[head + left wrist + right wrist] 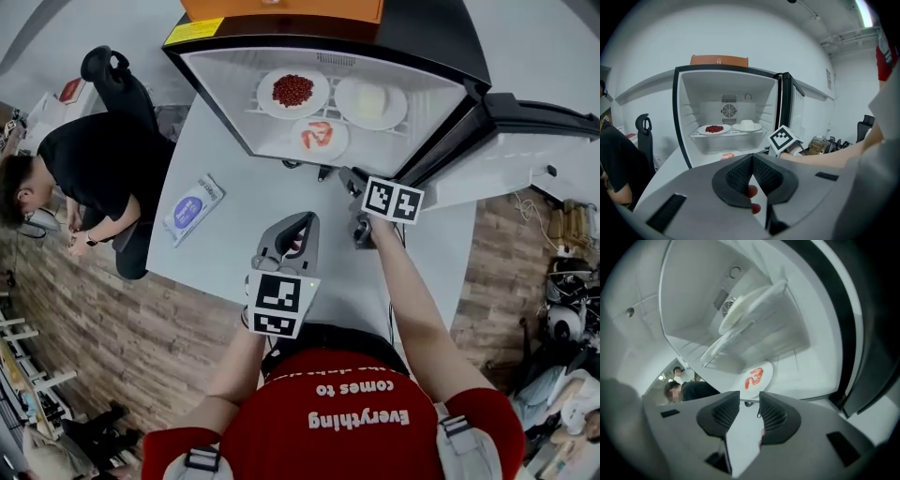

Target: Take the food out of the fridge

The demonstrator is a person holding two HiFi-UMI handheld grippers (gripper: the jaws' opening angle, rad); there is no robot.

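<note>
A white table (234, 244) carries an open fridge (221, 101), its mouth turned toward the person holding the grippers and its door (525, 150) swung fully aside to the right. A seated person (103, 169) is noted at the table's left edge.

The left gripper (751, 158) is held over the table, well back from the fridge and aimed at it. Its jaws are closed tip to tip, with nothing between them. The right gripper (749, 398) is held just before the fridge mouth, its jaws parted and empty.

On the wire shelf, a plate of red beans (292, 91) is set left of a plate of white food (371, 101). A plate of shrimp (319, 138) lies on the fridge floor near the front. All three plates lie flat and, being round, have no long axis. A blue-and-white packet (192, 208) lies on the table.
</note>
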